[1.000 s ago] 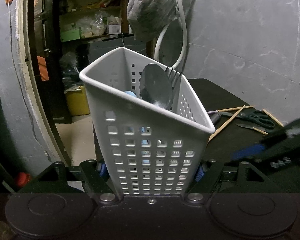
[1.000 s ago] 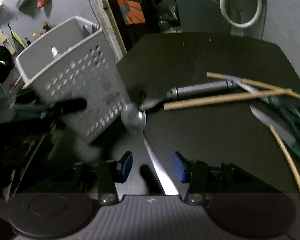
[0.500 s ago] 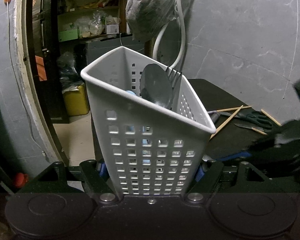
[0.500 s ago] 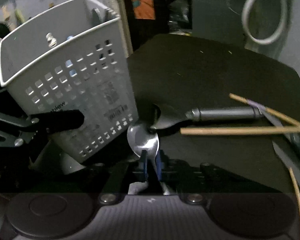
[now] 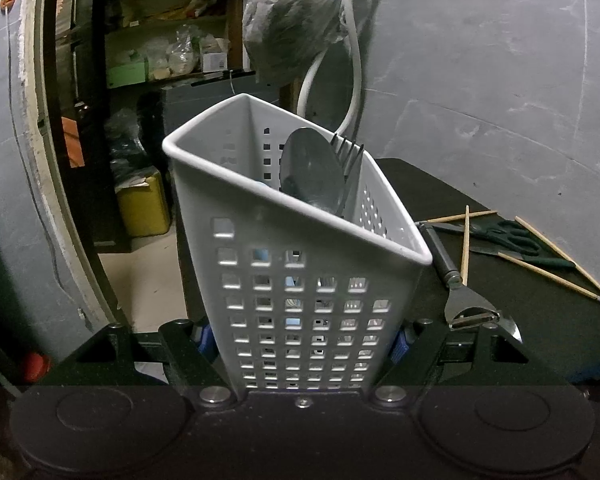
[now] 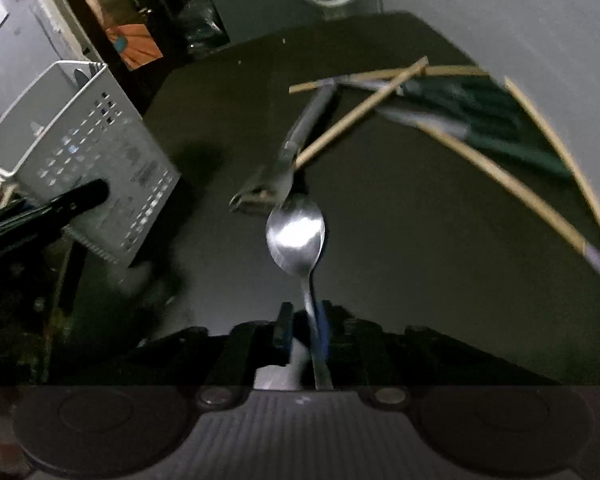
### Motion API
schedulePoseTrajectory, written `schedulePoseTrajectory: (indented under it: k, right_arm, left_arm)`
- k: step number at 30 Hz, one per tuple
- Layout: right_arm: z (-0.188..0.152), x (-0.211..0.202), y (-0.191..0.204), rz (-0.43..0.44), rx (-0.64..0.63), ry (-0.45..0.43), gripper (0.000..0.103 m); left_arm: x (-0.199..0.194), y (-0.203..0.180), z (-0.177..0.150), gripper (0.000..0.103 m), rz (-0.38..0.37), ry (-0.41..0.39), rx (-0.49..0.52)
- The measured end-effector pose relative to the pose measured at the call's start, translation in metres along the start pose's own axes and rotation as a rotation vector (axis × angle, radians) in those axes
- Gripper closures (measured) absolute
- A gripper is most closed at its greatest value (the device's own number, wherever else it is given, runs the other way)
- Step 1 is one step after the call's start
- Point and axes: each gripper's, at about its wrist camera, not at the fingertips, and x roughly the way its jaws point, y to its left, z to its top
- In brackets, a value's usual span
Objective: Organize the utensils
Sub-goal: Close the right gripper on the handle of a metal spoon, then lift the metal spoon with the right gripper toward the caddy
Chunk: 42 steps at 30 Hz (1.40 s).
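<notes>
The left tongs (image 5: 300, 340), at the bottom centre of their frame, stay clamped on the basket (image 5: 300, 280). The right tongs (image 6: 302, 332) have just loosened slightly, a spoon (image 6: 296, 236) handle between them.

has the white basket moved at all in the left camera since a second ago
No. The white basket sits at the same spot between the left gripper's fingers, its far corner still lined up under the white hose on the wall.

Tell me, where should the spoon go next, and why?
Probably lift the spoon toward the white basket. The right gripper, whose jaws just reopened slightly, has its handle between them, and the left gripper holds the basket, tilted, already containing a fork.
</notes>
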Motion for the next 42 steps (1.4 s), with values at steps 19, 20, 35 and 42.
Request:
schedulePoseTrajectory:
  k: [19, 20, 35, 42]
  right_arm:
    - [0.023, -0.003, -0.029, -0.004, -0.062, -0.230, 0.028]
    - [0.027, 0.002, -0.031, 0.009, -0.082, -0.230, 0.028]
    - [0.015, 0.027, -0.011, 0.095, -0.462, -0.275, 0.063]
    - [0.023, 0.027, -0.029, 0.195, -0.372, -0.267, 0.088]
  left_arm:
    - [0.004, 0.001, 0.004, 0.026, -0.018, 0.013, 0.040]
    - [0.004, 0.001, 0.004, 0.026, -0.017, 0.015, 0.041]
    - [0.007, -0.008, 0.004, 0.026, 0.031, 0.036, 0.031]
    - [0.007, -0.010, 0.004, 0.026, 0.039, 0.039, 0.031]
